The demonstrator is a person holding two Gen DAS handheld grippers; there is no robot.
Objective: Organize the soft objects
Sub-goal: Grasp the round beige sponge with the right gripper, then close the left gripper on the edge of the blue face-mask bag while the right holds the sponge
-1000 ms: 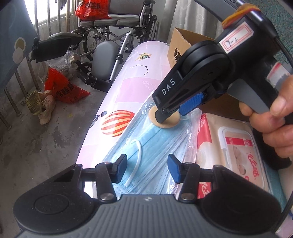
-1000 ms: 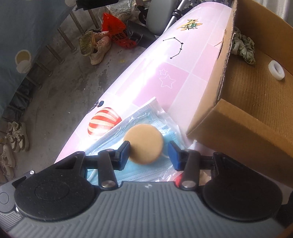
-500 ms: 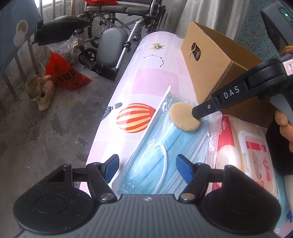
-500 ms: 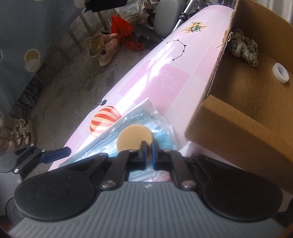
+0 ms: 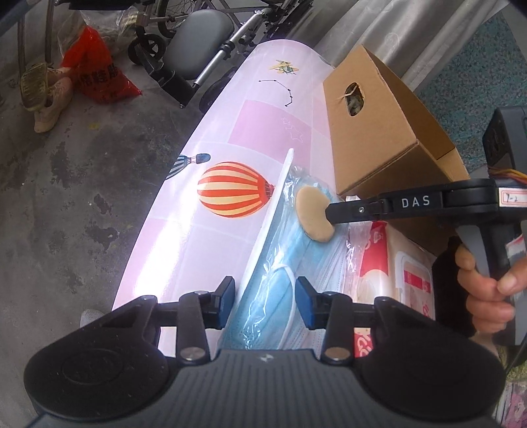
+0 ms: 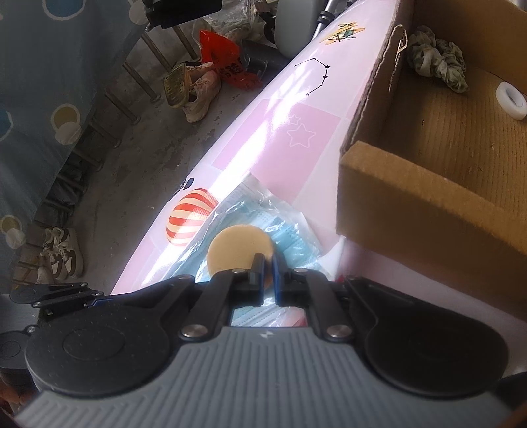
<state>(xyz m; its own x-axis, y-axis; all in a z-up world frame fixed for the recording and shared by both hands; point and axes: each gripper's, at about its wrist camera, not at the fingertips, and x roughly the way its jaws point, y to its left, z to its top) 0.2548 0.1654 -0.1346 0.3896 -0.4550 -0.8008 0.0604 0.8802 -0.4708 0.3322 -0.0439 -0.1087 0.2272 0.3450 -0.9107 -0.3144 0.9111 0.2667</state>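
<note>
A round tan puff (image 6: 237,250) sits over a clear bag of blue face masks (image 5: 280,283) on the pink patterned table (image 5: 263,131). My right gripper (image 6: 267,263) is shut on the puff's near edge. In the left wrist view the same puff (image 5: 313,217) hangs tilted from the right gripper (image 5: 331,214), just above the bag. My left gripper (image 5: 265,303) straddles the bag's near end. Its jaws are closing, and the pads do not press the bag. An open cardboard box (image 6: 428,197) stands right of the bag.
A wet wipes pack (image 5: 405,280) lies right of the masks. The box holds a green scrunchie (image 6: 438,66) and a white ring (image 6: 510,98). The table's left edge drops to a concrete floor with shoes (image 6: 197,89), a red bag (image 5: 95,75) and a wheelchair (image 5: 197,29).
The right gripper shut on the puff's edge and tipped it up off the mask bag. The left gripper shifted along the bag, widening its jaws and then narrowing them.
</note>
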